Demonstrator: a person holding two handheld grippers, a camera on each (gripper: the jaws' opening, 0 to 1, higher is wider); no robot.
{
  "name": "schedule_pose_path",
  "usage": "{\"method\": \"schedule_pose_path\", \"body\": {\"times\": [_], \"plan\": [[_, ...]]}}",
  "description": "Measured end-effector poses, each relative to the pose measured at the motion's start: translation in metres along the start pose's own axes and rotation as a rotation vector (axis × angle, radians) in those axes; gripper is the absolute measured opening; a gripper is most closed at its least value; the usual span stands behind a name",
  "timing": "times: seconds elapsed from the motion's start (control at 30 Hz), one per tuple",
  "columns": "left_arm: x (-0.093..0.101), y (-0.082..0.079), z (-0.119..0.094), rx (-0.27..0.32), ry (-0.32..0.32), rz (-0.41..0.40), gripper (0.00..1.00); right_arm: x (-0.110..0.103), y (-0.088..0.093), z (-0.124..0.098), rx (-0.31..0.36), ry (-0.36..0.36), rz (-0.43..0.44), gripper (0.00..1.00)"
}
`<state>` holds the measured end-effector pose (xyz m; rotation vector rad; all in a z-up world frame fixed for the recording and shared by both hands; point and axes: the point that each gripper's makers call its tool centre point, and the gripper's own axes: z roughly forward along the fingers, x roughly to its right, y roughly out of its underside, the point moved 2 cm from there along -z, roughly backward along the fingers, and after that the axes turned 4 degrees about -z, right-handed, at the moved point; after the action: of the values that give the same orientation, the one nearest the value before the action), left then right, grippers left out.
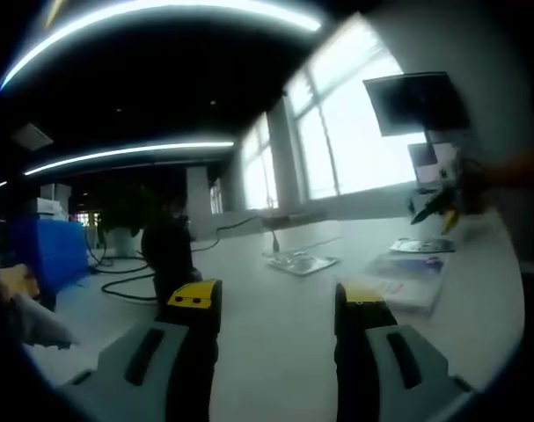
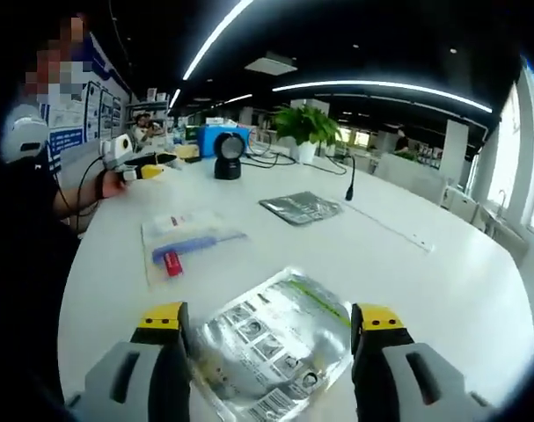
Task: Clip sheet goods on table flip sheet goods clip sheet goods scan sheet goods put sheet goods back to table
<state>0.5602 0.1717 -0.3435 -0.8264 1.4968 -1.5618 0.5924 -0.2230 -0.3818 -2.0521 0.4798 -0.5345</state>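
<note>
Our right gripper (image 2: 265, 338) hangs wide open with the silver pouch (image 2: 271, 352) flat on the table (image 2: 442, 281) between its jaws, so we should close on its near edge squarely, while our left gripper (image 1: 275, 308) waits open and empty, the scanner (image 2: 228, 156) beyond.

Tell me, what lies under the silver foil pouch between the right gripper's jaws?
The silver foil pouch lies flat on the white table, printed side up. Whatever is beneath it is covered; its underside cannot be seen. The right gripper is open.
</note>
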Motion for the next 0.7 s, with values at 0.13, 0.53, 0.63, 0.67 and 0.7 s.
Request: {"method": "schedule_pose_path", "body": {"times": [0.13,0.53,0.63,0.67,0.7], "plan": [[0.000,0.000,0.000,0.001,0.002,-0.002,0.44,-0.001,0.004,0.005,0.006,-0.036,0.005,0.74],[0.000,0.001,0.001,0.001,0.005,0.001,0.44,0.003,0.024,0.019,-0.046,-0.093,0.045,0.74],[0.001,0.001,0.001,0.001,0.005,0.002,0.44,0.003,0.027,0.018,-0.041,-0.102,0.087,0.74],[0.001,0.001,0.001,0.001,0.004,0.001,0.44,0.003,0.027,0.018,-0.036,-0.098,0.093,0.74],[0.000,0.000,0.001,0.002,0.003,0.001,0.44,0.002,0.026,0.019,-0.034,-0.089,0.099,0.73]]}}
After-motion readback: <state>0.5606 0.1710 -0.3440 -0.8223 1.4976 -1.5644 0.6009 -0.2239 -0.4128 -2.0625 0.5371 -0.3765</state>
